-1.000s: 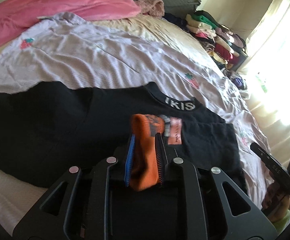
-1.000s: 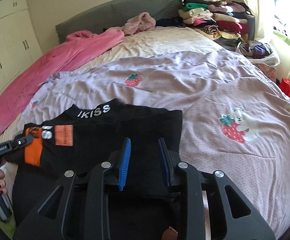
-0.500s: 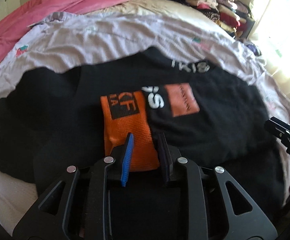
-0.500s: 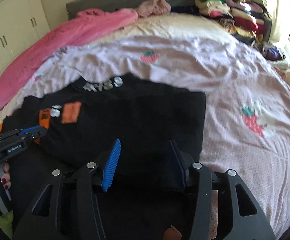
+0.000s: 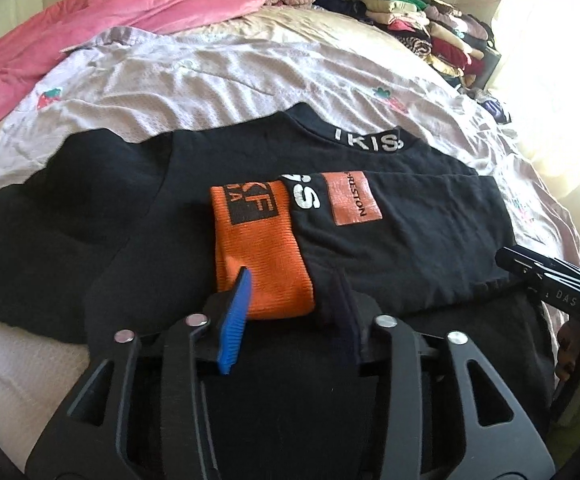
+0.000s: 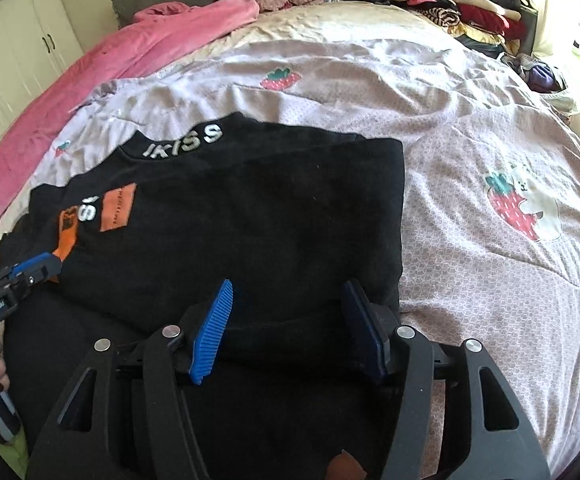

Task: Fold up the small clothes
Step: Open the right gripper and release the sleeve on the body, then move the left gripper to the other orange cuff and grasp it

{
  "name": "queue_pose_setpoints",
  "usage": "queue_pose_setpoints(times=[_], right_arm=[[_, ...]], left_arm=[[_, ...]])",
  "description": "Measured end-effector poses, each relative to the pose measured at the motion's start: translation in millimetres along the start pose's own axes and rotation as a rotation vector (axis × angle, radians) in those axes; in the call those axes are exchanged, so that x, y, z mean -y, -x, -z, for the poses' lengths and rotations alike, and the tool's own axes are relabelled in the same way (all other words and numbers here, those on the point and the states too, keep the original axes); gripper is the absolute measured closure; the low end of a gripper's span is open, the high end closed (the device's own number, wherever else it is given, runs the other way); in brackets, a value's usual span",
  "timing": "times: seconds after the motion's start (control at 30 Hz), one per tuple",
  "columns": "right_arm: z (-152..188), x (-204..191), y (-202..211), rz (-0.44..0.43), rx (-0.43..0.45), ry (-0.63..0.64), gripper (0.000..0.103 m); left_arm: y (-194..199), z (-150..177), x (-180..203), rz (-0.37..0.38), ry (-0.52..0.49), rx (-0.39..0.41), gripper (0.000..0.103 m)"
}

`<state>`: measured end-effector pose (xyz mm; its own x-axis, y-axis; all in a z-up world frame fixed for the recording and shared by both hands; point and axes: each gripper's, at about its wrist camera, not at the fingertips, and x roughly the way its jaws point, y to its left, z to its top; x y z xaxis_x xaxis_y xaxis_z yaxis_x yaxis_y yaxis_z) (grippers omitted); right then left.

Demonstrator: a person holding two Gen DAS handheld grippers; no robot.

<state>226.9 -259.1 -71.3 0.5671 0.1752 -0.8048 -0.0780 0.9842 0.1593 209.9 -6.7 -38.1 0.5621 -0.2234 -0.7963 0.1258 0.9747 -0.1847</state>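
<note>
Both views show the black shirt (image 5: 170, 216) on the bed (image 6: 490, 300). Only the left view shows its orange cuff (image 5: 262, 252) between the released left hand-held gripper (image 5: 290, 308); the right hand-held gripper (image 6: 290, 320) gapes over the shirt's near edge, bare quilt beside.

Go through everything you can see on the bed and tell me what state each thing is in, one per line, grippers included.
black sweater: flat on the bed, right sleeve folded across the body
orange cuff: lying on the sweater, between the left gripper's fingers, not pinched
left gripper: open
right gripper: open, at the sweater's near edge
strawberry sheet: spread out, wrinkled
pink blanket: bunched
clothes pile: folded, stacked
</note>
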Motion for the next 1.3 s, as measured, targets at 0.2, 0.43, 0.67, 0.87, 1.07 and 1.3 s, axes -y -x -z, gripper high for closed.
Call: queue_pose_setpoints(times=[0.2,0.43,0.67,0.87,1.07,1.3], right_arm=[[-2,-15,19,-0.045,0.055,0.032,0.032],[-1,-36,37,-0.079,0.101,0.067,0.032],[3,-68,55,-0.105,0.135,0.105,0.007],[5,-90,60,-0.138,0.146,0.104,0.005],[2,-115,55,-0.153,0.126,0.109,0.005],[-8,-160,56,-0.179,0.129,0.177,0.005]], left_arm=[[21,4,-8,0.004,0.011,0.035,0.049],[49,7,-25,-0.031,0.034,0.092,0.029],[75,9,-51,-0.064,0.066,0.131,0.020],[90,11,-85,-0.145,0.118,0.163,0.020],[96,16,-118,-0.158,0.185,0.161,0.014],[111,19,-157,-0.218,0.274,0.191,0.012]])
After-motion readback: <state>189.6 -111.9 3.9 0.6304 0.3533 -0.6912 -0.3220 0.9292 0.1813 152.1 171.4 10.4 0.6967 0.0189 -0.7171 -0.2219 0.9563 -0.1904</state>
